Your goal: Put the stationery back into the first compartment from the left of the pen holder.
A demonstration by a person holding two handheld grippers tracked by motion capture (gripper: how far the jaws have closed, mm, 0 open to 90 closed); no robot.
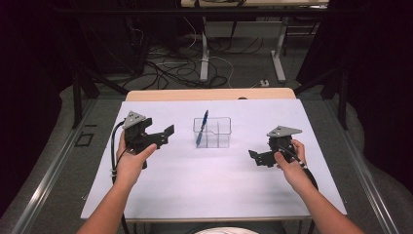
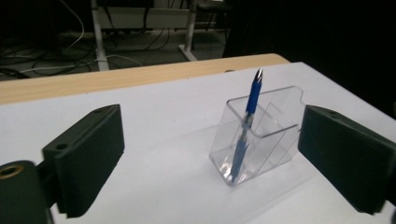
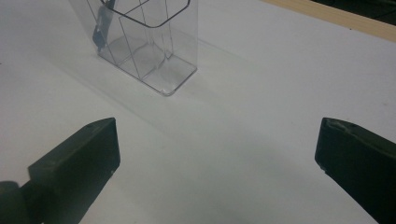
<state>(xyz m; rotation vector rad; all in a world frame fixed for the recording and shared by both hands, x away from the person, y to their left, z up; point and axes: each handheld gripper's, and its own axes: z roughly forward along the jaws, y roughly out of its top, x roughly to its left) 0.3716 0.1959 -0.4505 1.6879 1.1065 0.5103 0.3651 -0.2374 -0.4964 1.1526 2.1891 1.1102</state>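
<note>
In the high view, one clear holder stands near the middle of the white desk, and one blue pen stands in its left compartment. The pen's long axis is near upright, tilted a little, its tip end up and leaning toward the far side of the desk. The left gripper is held above the desk to the left of the holder, its fingers apart and aimed toward the holder. The right gripper sits well to the right of the holder, nearer the person, its fingers apart and aimed left. Two hands, two grippers; neither touches the holder or the pen.

The left gripper view looks along two black fingers, wide apart with nothing between them but desk. The holder stands ahead, just inside the right-hand finger, and its inner dividers show plainly here. The pen rises from the holder's near corner compartment, its silver tip topmost and well above the rim, its lower end at the holder's floor. A wooden desk edge runs beyond the white surface.

The right gripper view shows its two fingers spread wide over bare desk. The holder is ahead at upper left, cut off by the frame's top; its base and dividers show. A short piece of the pen appears through the clear wall at the far left compartment.
</note>
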